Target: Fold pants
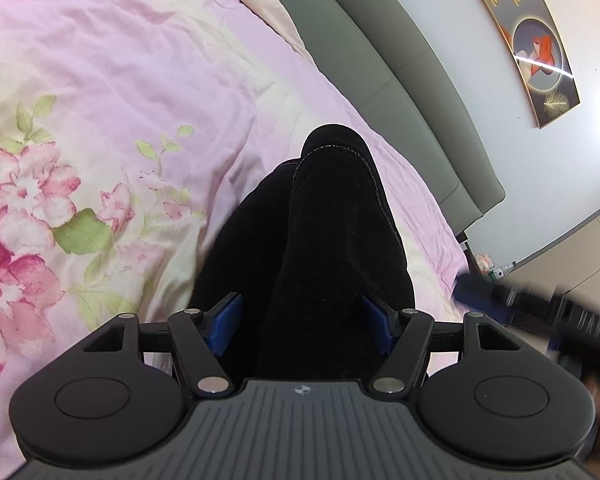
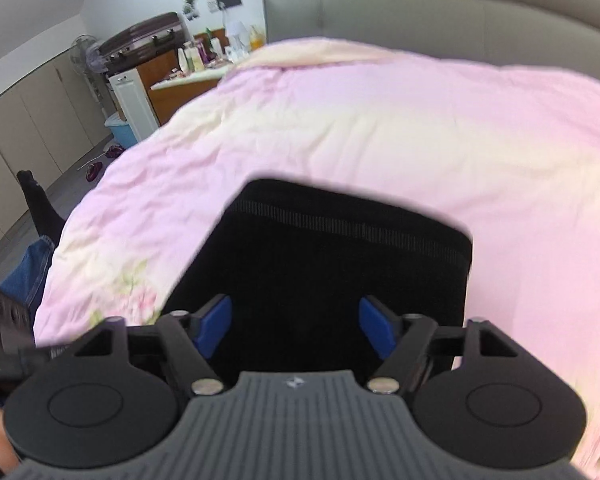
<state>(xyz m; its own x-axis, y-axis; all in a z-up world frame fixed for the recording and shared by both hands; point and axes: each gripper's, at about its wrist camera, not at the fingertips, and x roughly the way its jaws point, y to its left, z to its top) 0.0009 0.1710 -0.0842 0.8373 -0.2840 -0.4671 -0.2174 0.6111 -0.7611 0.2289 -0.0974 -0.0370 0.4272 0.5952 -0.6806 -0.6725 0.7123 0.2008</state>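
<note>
Black pants [image 1: 324, 236] lie on a pink floral bedspread [image 1: 120, 128]. In the left wrist view the legs run away from me, one over the other, with grey stitching along the seams. My left gripper [image 1: 302, 326] is open, its blue pads [image 1: 224, 326] on either side of the cloth. In the right wrist view the pants [image 2: 332, 264] show their ribbed waistband at the far edge. My right gripper [image 2: 296, 326] is open over the pants, its blue pads [image 2: 214, 326] wide apart. The right gripper also shows blurred in the left wrist view [image 1: 540, 312].
A grey padded headboard [image 1: 400, 64] runs along the bed's far side below a white wall with a framed picture [image 1: 528, 36]. In the right wrist view, cabinets, a fan, a cluttered desk [image 2: 188, 76] and a blue bin [image 2: 120, 128] stand left of the bed [image 2: 380, 120].
</note>
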